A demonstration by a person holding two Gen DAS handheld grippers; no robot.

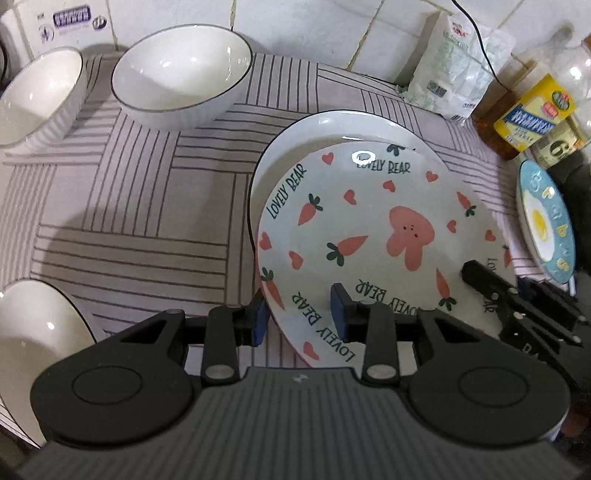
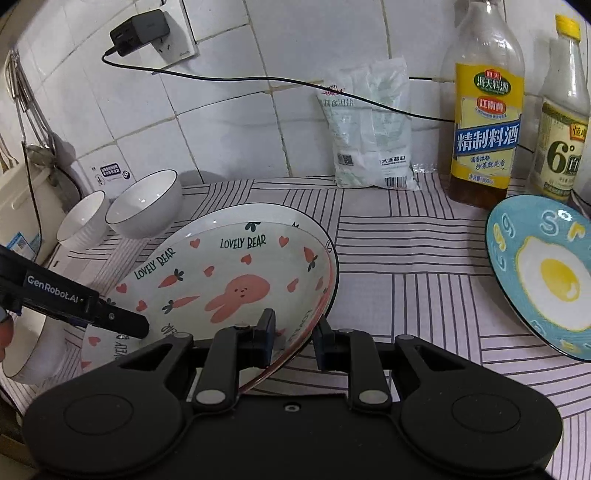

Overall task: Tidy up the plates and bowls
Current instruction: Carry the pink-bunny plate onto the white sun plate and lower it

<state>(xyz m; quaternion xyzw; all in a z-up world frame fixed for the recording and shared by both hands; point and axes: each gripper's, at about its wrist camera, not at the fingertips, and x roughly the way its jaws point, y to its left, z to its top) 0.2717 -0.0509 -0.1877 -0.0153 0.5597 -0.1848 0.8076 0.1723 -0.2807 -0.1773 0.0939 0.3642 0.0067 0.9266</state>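
Note:
The bunny-and-carrot "Lovely Bear" plate (image 1: 369, 236) lies tilted on a larger white plate with a dark rim (image 1: 314, 129). My left gripper (image 1: 299, 314) is open, its jaws straddling the bunny plate's near-left rim without pinching it. My right gripper (image 2: 293, 338) is open too, its jaws astride the plate's (image 2: 229, 280) near-right rim, and it shows as a black finger in the left view (image 1: 491, 284). Two white bowls (image 1: 181, 70) (image 1: 37, 96) stand at the back left. A third bowl (image 1: 33, 332) is at the near left. A blue fried-egg plate (image 2: 546, 273) lies at the right.
A salt bag (image 2: 373, 125), a cooking-wine bottle (image 2: 484, 110) and a vinegar bottle (image 2: 561, 122) stand along the tiled wall. A charger and its cable (image 2: 140, 29) hang from the wall socket. A striped cloth (image 1: 140, 206) covers the counter.

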